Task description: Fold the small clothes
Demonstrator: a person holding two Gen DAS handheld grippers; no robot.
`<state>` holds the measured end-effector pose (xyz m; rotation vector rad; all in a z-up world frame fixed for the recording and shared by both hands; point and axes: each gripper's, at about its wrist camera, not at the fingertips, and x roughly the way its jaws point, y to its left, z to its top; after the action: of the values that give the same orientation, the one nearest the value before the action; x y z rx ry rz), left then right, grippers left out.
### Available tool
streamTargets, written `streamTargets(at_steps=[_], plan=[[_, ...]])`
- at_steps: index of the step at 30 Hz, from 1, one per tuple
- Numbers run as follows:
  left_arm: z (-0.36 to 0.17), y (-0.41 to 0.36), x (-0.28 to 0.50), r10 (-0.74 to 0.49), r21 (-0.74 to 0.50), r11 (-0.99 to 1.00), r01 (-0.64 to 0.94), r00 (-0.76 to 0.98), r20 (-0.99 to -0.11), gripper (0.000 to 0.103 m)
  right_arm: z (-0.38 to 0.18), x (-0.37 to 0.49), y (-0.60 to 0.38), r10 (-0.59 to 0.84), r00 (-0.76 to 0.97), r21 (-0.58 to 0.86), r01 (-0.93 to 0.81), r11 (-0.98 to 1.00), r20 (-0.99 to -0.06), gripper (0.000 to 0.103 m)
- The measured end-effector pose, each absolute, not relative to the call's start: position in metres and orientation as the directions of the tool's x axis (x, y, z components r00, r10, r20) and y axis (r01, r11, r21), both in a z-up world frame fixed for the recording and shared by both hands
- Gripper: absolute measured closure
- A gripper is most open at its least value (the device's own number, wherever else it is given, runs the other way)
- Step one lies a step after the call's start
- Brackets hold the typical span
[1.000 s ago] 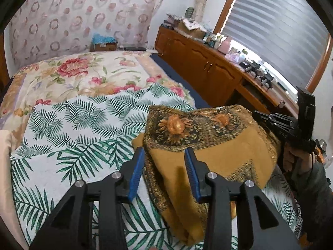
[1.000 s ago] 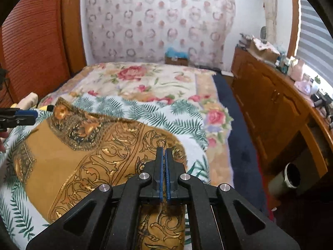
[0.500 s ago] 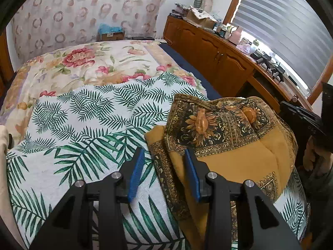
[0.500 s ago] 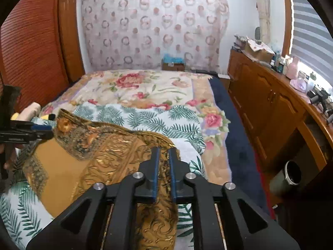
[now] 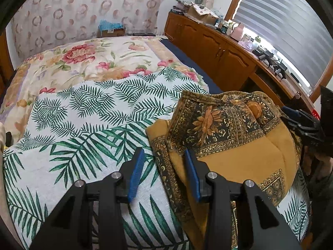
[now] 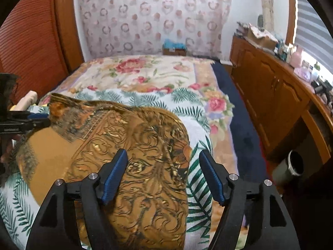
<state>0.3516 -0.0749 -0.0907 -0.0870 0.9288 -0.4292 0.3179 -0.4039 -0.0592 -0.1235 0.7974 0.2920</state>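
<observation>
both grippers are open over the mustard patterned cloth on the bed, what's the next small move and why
Probably lower the left gripper and close it on the mustard cloth's near left edge. Both grippers are open and the right gripper holds nothing, while the cloth lies humped and loosely doubled on the palm-leaf sheet, so it needs regripping to flatten the fold.

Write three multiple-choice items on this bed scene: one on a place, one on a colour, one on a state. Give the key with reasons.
1. The mustard patterned cloth lies on:
A. the palm-leaf sheet
B. the wooden cabinet
C. the floor

2. The pads on the gripper fingers are:
A. red
B. blue
C. white

3. The right gripper is:
A. shut on the cloth
B. open above the cloth
C. out of view

Key: 1 A, leaf print surrounds the cloth. 2 B, blue strips line both grippers' black fingers. 3 B, its fingers stand wide apart with nothing between the pads.
</observation>
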Motion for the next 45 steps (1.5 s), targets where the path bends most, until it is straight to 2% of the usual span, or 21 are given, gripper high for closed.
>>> streamTargets(at_steps=[10, 19, 20, 22, 23, 26, 27, 28, 29, 31, 38, 45], plan=[[-0.092, -0.078, 0.35, -0.373, -0.216, 0.918, 0.332, 0.543, -0.752, 0.064, -0.077, 0.334, -0.411, 0.264, 0.603, 0.09, -0.303, 0.949, -0.753, 0.027], [-0.094, -0.084, 0.35, -0.349, -0.173, 0.924, 0.34, 0.568, -0.745, 0.061, -0.079, 0.336, -0.408, 0.269, 0.582, 0.085, -0.323, 0.943, -0.768, 0.027], [-0.094, -0.084, 0.351, -0.347, -0.173, 0.925, 0.339, 0.569, -0.745, 0.061, -0.079, 0.336, -0.406, 0.268, 0.58, 0.079, -0.329, 0.941, -0.769, 0.029], [-0.094, -0.083, 0.351, -0.356, -0.189, 0.924, 0.332, 0.569, -0.741, 0.061, -0.078, 0.334, -0.403, 0.291, 0.574, 0.086, -0.356, 0.93, -0.765, 0.045], [-0.094, -0.082, 0.351, -0.371, -0.208, 0.92, 0.333, 0.565, -0.737, 0.061, -0.078, 0.333, -0.401, 0.297, 0.572, 0.089, -0.363, 0.928, -0.764, 0.047], [-0.094, -0.079, 0.355, -0.421, -0.266, 0.901, 0.343, 0.536, -0.732, 0.076, -0.077, 0.329, -0.398, 0.334, 0.555, 0.115, -0.391, 0.913, -0.762, 0.067], [-0.093, -0.08, 0.355, -0.426, -0.275, 0.899, 0.342, 0.534, -0.731, 0.085, -0.076, 0.329, -0.397, 0.351, 0.548, 0.13, -0.4, 0.907, -0.76, 0.078], [-0.093, -0.08, 0.356, -0.441, -0.29, 0.892, 0.348, 0.525, -0.728, 0.09, -0.074, 0.327, -0.396, 0.359, 0.552, 0.132, -0.408, 0.904, -0.753, 0.083], [-0.091, -0.079, 0.354, -0.463, -0.309, 0.881, 0.358, 0.525, -0.713, 0.097, -0.071, 0.324, -0.395, 0.351, 0.575, 0.112, -0.408, 0.906, -0.739, 0.085], [-0.084, -0.081, 0.348, -0.468, -0.304, 0.879, 0.368, 0.544, -0.696, 0.099, -0.062, 0.314, -0.392, 0.335, 0.623, 0.08, -0.401, 0.913, -0.707, 0.087], [-0.032, -0.076, 0.306, -0.461, -0.241, 0.883, 0.402, 0.651, -0.603, 0.099, -0.02, 0.282, -0.38, 0.358, 0.71, 0.054, -0.413, 0.909, -0.606, 0.089], [0.006, -0.048, 0.27, -0.425, -0.192, 0.903, 0.384, 0.734, -0.529, 0.099, 0.015, 0.265, -0.346, 0.394, 0.733, 0.017, -0.463, 0.886, -0.554, 0.09]])
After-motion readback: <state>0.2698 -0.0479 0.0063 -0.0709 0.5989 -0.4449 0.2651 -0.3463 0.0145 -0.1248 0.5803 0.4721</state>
